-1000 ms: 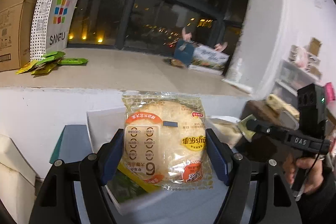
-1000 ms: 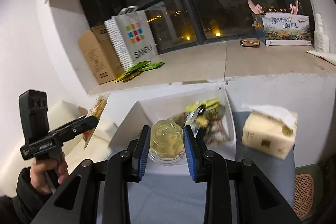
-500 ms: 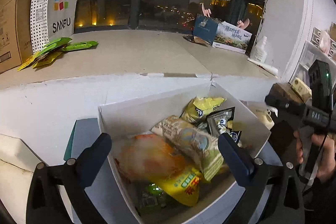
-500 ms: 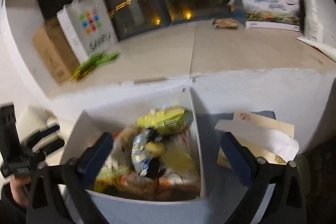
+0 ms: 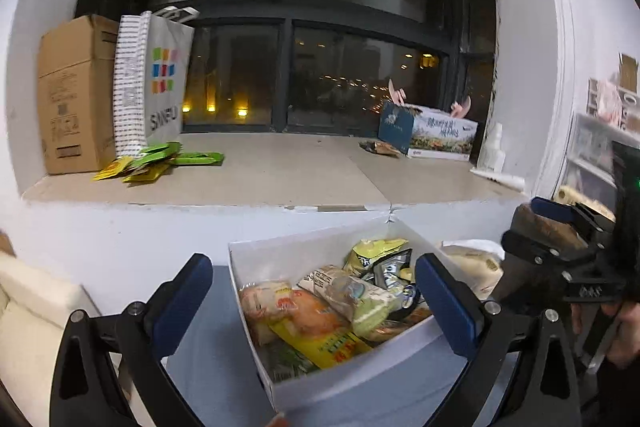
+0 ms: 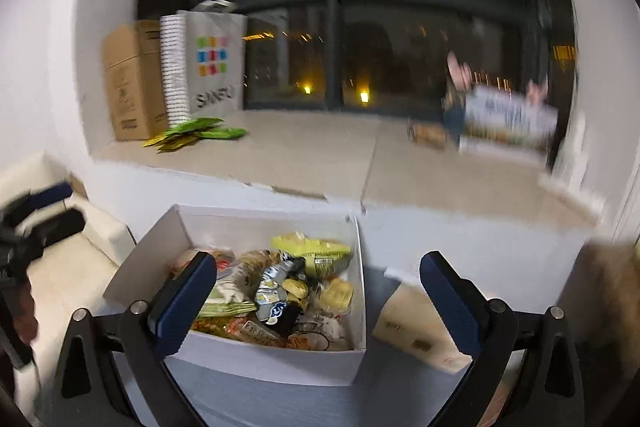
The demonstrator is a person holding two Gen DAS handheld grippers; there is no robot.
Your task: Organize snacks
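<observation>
A: Entry. Open white cardboard box (image 5: 304, 393) sits on the grey counter (image 5: 208, 379), hard against its far edge below the windowsill. Mixed snack packets (image 6: 280, 291) fill the box.

B: Fingers?

A: Left gripper (image 5: 312, 311) spread wide, holding nothing. Right gripper (image 6: 320, 303) likewise spread and bare.

B: The relation that matters?

A: Box lies straight ahead of and below both pairs of fingers. Its long axis runs from the counter's near edge toward the far edge. The round bun in clear orange-printed wrap (image 5: 280, 307) rests at the box's left side, nearer the left gripper. The beige tissue pack (image 6: 416, 335) stands just beside the box's right wall, nearer the right gripper.

B: Change from a second ago?

A: Then the left fingers clamped that bun and the right fingers clamped a small clear round tub. Now both pairs are released; the bun lies in the box. The tub I cannot pick out among the packets. Right view is blurred.

B: Judgement?

A: Both drops look done; next item probably outside the box.
</observation>
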